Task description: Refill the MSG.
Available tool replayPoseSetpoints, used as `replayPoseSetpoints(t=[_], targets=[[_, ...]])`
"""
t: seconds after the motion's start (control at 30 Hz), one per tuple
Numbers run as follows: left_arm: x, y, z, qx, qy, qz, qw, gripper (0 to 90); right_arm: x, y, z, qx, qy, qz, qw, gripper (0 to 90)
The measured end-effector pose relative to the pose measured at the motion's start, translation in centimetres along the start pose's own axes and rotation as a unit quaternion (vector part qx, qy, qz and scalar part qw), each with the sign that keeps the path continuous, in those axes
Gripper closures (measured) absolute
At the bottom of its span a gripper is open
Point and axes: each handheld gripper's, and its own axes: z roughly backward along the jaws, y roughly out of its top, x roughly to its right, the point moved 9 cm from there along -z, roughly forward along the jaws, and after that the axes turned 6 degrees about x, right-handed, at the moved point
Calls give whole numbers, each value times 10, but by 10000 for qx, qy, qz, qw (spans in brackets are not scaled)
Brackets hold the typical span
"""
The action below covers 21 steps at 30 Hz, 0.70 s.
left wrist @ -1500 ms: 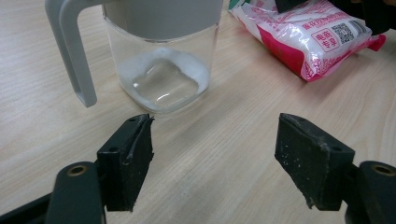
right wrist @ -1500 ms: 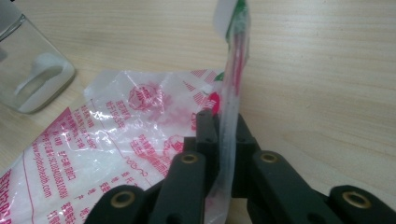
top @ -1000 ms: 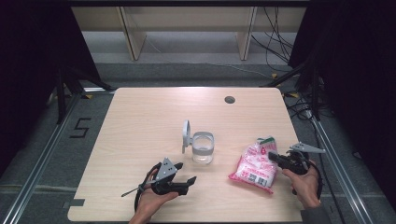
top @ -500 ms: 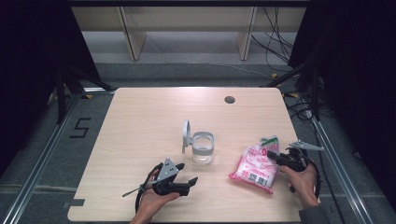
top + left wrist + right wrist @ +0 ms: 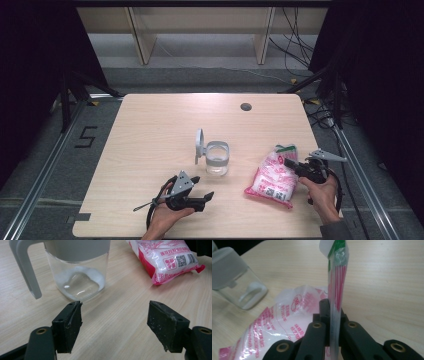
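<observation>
Both tongs sit about where they were a second ago; we note only a slight shift of the right one, whose jaws have just been closing on the bag. At left, the left gripper point(image 5: 200, 197) rests low on the table point(image 5: 150, 130), jaws wide apart and holding nothing, aimed at the glass jar point(image 5: 217, 158). At right, the right gripper point(image 5: 294, 166) is clamped on the top edge of the pink-and-white bag point(image 5: 272, 180), which lies just right of the jar; the right hand point(image 5: 322, 195) is held level.

Probably lab: black curtains point(image 5: 30, 75), floor rails point(image 5: 45, 170), loose cables point(image 5: 295, 55).
</observation>
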Motion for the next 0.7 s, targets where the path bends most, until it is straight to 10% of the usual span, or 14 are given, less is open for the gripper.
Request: replayPoseSetpoints(t=[0.5, 0.7], targets=[[26, -5, -19, -97, -341, -70, 9993, 270, -56, 36, 21, 631, 579, 143, 9962, 900], [44, -4, -31, -119, -504, -98, 9986, 269, -80, 48, 24, 756, 767, 583, 9925, 900]])
